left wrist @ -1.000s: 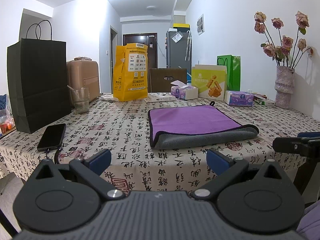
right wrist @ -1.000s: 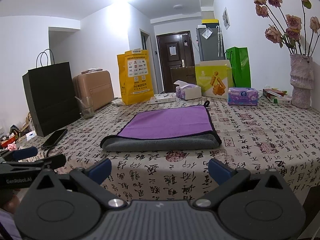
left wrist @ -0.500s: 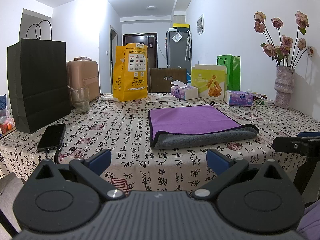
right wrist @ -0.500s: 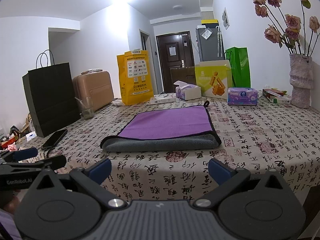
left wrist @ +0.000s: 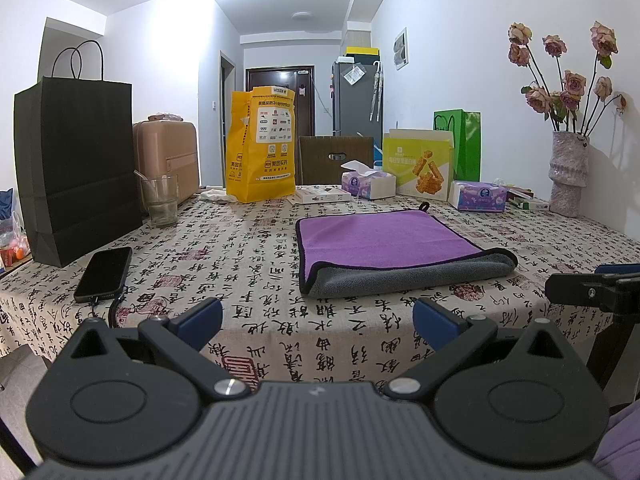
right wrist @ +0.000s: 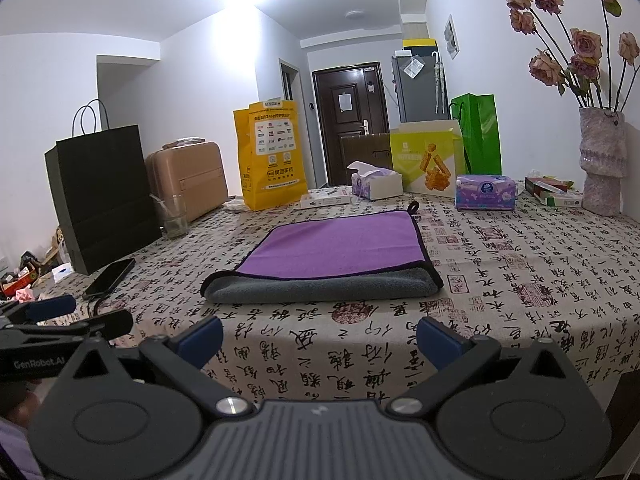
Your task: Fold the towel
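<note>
A purple towel [left wrist: 380,238] with a grey underside lies folded on the patterned tablecloth, its grey fold toward me. It also shows in the right wrist view [right wrist: 340,246]. My left gripper [left wrist: 318,320] is open and empty, held off the table's near edge, well short of the towel. My right gripper [right wrist: 320,338] is open and empty too, at the same near edge. The right gripper's fingers [left wrist: 592,284] show at the right of the left wrist view. The left gripper's fingers [right wrist: 60,318] show at the left of the right wrist view.
A black phone [left wrist: 104,274], a black paper bag [left wrist: 76,168] and a glass [left wrist: 160,200] stand left of the towel. A yellow bag [left wrist: 262,144], tissue boxes [left wrist: 368,184], a green bag [left wrist: 464,144] and a flower vase [left wrist: 568,172] line the back.
</note>
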A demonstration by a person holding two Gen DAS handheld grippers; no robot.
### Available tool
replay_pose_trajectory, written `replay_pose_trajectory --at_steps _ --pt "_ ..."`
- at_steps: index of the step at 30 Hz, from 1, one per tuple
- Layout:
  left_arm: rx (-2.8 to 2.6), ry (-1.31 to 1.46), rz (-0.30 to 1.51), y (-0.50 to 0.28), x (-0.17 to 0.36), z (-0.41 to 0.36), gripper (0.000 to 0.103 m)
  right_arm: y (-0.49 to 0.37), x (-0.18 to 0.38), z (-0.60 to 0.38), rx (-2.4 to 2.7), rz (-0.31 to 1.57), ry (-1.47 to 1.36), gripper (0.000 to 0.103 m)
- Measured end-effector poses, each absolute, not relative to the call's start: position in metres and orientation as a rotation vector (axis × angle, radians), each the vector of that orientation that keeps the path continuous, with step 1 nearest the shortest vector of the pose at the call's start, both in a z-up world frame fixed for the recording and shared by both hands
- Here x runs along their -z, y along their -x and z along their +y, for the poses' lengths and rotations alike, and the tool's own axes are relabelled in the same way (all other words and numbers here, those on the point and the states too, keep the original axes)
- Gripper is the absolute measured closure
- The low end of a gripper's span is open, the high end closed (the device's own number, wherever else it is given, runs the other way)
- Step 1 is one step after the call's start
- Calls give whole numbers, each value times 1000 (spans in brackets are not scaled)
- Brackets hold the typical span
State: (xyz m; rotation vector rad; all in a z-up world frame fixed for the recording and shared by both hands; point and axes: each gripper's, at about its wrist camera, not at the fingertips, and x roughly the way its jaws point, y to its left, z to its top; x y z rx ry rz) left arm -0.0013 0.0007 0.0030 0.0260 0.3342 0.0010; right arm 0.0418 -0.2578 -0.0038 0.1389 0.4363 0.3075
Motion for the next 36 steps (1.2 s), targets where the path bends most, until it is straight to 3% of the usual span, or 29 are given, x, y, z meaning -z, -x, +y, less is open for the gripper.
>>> replay_pose_trajectory --at_steps 36 --pt "30 20 384 -25 -2 5 0 -56 10 -264 -255 411 -122 1"
